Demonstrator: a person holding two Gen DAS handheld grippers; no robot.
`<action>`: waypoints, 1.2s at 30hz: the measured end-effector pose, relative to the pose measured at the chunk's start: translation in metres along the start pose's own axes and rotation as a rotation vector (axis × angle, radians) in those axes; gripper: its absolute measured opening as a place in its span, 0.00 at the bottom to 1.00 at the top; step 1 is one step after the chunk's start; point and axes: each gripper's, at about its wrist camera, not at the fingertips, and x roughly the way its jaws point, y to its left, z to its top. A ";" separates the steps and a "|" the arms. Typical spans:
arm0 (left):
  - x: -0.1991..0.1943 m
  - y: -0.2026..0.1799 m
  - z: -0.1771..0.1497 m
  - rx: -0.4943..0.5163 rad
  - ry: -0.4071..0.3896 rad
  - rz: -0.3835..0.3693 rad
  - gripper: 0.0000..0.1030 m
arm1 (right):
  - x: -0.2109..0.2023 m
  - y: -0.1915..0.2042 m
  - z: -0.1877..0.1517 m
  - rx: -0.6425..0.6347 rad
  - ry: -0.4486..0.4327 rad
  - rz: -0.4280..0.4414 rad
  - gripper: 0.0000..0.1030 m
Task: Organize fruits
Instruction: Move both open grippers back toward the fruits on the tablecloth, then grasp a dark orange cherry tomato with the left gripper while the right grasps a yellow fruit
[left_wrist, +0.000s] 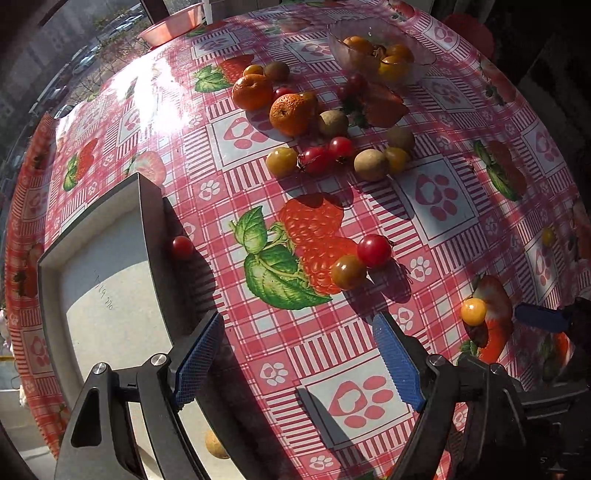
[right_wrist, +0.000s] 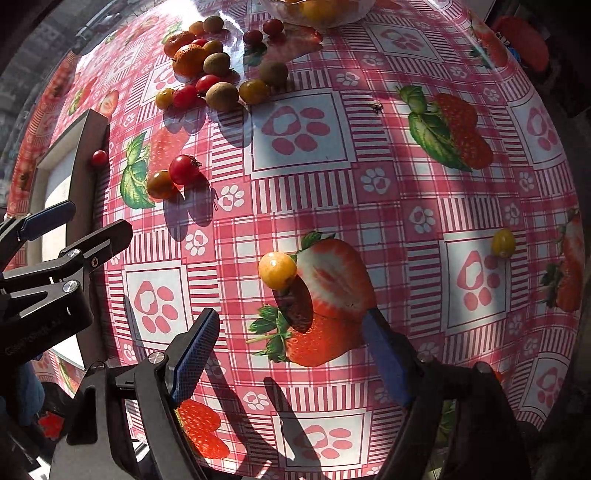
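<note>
Fruits lie loose on a red strawberry-print tablecloth. A pile with two oranges (left_wrist: 290, 112), red cherry tomatoes (left_wrist: 314, 158) and brown round fruits (left_wrist: 370, 164) sits at the far side. A glass bowl (left_wrist: 343, 55) behind it holds yellow fruits. A red tomato (left_wrist: 373, 250) and a brownish one (left_wrist: 347, 271) lie ahead of my open, empty left gripper (left_wrist: 299, 332). A yellow tomato (right_wrist: 277, 269) lies just ahead of my open, empty right gripper (right_wrist: 291, 325). Another red tomato (left_wrist: 182, 246) rests against the white tray (left_wrist: 147, 221).
The white tray with dark rim stands at the left, and a round tan fruit (left_wrist: 215, 445) lies in it. A pink bowl (left_wrist: 173, 26) stands at the far left edge. Another yellow tomato (right_wrist: 503, 242) lies at the right. The left gripper shows at the right wrist view's left edge (right_wrist: 48, 225).
</note>
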 end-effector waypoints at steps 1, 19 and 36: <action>0.004 -0.001 0.002 0.003 0.004 0.003 0.81 | 0.001 0.001 0.001 -0.008 -0.001 0.001 0.80; 0.021 -0.034 0.017 0.039 0.018 -0.057 0.29 | 0.020 0.041 0.027 -0.104 -0.031 -0.022 0.23; -0.012 -0.001 0.007 -0.085 0.006 -0.142 0.23 | -0.009 -0.001 0.018 0.007 -0.043 0.120 0.23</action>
